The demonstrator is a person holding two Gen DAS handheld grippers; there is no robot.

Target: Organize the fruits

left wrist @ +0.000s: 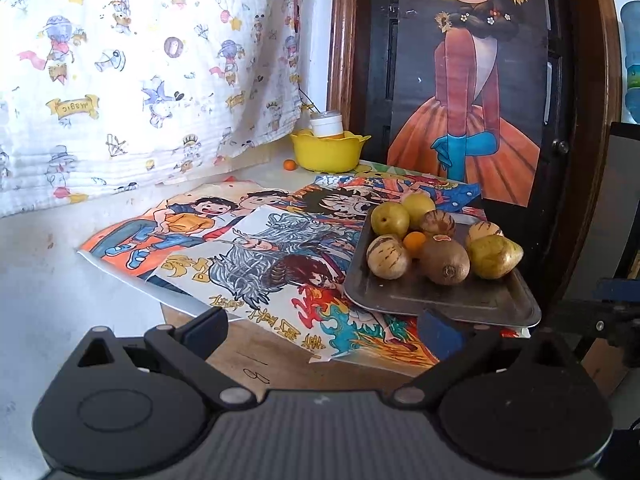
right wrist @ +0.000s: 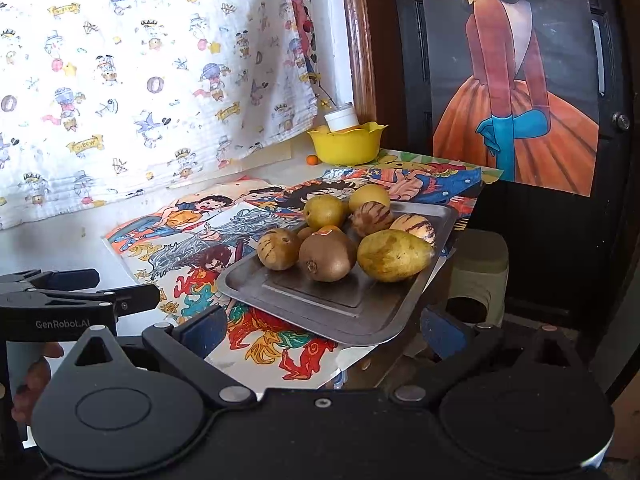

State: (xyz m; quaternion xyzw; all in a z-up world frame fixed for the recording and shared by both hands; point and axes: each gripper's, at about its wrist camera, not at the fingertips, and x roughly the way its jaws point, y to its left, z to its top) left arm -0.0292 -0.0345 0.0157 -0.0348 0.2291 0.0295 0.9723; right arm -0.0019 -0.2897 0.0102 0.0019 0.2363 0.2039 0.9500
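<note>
Both claws, left gripper [left wrist: 320, 330] and right gripper [right wrist: 320, 330], spread wide and empty; ahead of them brown kiwi [right wrist: 328, 254] and yellow-green pears crowd the grey metal tray [right wrist: 340, 312]. Sorted or waiting? Either fits.

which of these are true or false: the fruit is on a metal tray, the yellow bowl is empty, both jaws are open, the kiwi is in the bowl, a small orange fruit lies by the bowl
1. The fruit is on a metal tray. True.
2. The yellow bowl is empty. False: a white-capped jar stands in it.
3. Both sets of jaws are open. True: left gripper and right gripper hold nothing.
4. The kiwi is in the bowl. False: it lies on the tray.
5. A small orange fruit lies by the bowl. True.
</note>
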